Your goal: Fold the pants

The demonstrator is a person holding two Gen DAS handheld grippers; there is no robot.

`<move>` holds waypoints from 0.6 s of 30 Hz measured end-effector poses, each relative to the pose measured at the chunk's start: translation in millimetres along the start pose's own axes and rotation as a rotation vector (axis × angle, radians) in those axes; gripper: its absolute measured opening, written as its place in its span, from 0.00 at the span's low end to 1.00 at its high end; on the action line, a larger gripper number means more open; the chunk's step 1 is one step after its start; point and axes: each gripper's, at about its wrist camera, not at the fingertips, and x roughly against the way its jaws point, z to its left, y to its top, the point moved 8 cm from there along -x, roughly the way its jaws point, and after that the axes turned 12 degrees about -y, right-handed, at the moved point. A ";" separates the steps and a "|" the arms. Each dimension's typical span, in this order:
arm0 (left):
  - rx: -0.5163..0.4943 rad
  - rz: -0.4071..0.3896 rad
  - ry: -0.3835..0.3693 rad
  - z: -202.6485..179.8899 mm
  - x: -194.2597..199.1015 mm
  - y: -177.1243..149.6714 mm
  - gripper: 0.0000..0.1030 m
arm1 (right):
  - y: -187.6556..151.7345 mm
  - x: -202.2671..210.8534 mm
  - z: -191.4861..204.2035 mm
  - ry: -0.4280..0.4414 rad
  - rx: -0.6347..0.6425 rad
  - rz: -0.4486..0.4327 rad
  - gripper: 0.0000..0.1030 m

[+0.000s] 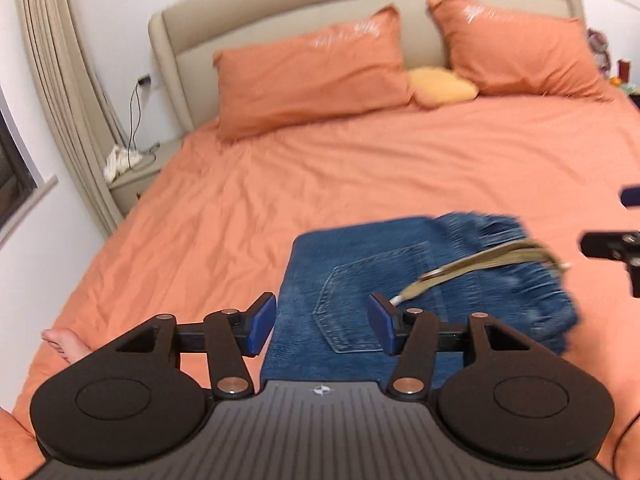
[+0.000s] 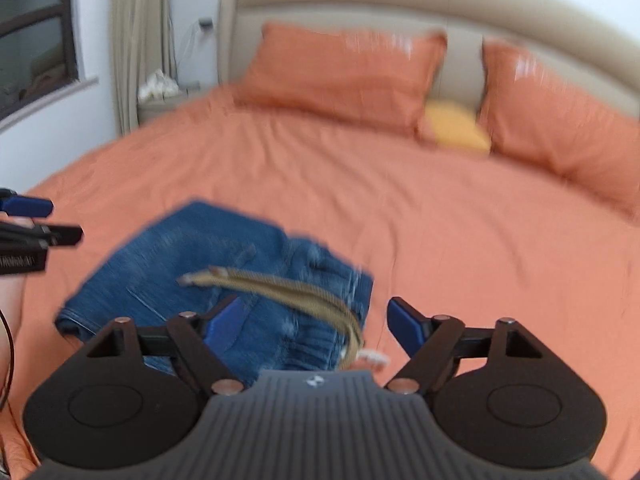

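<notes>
The blue denim pants (image 1: 400, 292) lie folded into a compact, roughly rectangular bundle on the orange bed sheet (image 1: 320, 168). A back pocket (image 1: 360, 304) faces up. The gathered waistband (image 2: 320, 320) is at one end, and a khaki drawstring (image 2: 288, 292) lies loose across the top.

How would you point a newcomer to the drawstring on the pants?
Start at the big bed with the orange sheet. Near its foot lies a folded pair of blue denim pants. Across them runs a tan woven drawstring cord, the only pale, stringy thing on the blue cloth.
</notes>
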 end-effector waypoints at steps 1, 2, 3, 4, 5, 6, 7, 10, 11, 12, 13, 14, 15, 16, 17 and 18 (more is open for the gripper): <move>-0.001 -0.014 -0.002 -4.9 10.7 2.1 0.62 | 4.7 15.6 -0.6 -0.010 0.003 -0.037 0.76; -0.002 -0.030 -0.004 -9.9 21.0 2.7 0.64 | 8.5 30.6 -1.9 -0.022 0.000 -0.067 0.76; -0.003 -0.053 -0.009 -15.5 33.0 3.0 0.67 | 11.2 44.3 -2.0 -0.026 -0.006 -0.092 0.76; -0.003 -0.079 -0.016 -21.4 44.6 3.2 0.68 | 12.8 58.5 -2.5 -0.025 -0.016 -0.116 0.76; 0.003 -0.102 -0.021 -26.0 54.8 3.2 0.69 | 13.1 73.0 -3.1 -0.022 -0.028 -0.138 0.78; 0.009 -0.125 -0.023 -30.6 64.8 2.6 0.70 | 13.4 83.7 -3.0 -0.019 -0.039 -0.154 0.78; 0.014 -0.145 -0.026 -35.0 73.2 1.8 0.71 | 12.6 96.2 -2.2 -0.017 -0.045 -0.174 0.78; 0.031 -0.179 -0.020 -43.3 91.1 -2.3 0.79 | 6.4 129.6 1.4 -0.035 -0.043 -0.231 0.86; 0.035 -0.191 -0.015 -45.5 96.2 -4.1 0.80 | 4.1 140.5 2.8 -0.046 -0.044 -0.249 0.86; 0.036 -0.201 -0.007 -47.6 100.5 -5.9 0.80 | 1.3 149.5 4.2 -0.058 -0.047 -0.262 0.87; 0.037 -0.208 0.000 -49.5 104.0 -8.0 0.80 | -2.6 156.8 5.9 -0.066 -0.052 -0.271 0.87; 0.044 -0.212 0.005 -50.6 106.7 -10.6 0.81 | -7.3 163.6 7.5 -0.071 -0.060 -0.275 0.87; 0.056 -0.213 0.012 -51.4 109.1 -13.2 0.83 | -12.4 168.8 8.5 -0.074 -0.073 -0.274 0.87; 0.070 -0.212 0.013 -51.7 110.2 -15.9 0.83 | -16.9 172.5 9.2 -0.075 -0.087 -0.267 0.87; 0.081 -0.208 0.007 -51.6 109.2 -18.8 0.83 | -21.1 174.7 9.5 -0.075 -0.104 -0.258 0.87; 0.093 -0.200 -0.004 -51.6 108.7 -22.5 0.84 | -27.2 177.2 10.3 -0.074 -0.121 -0.247 0.87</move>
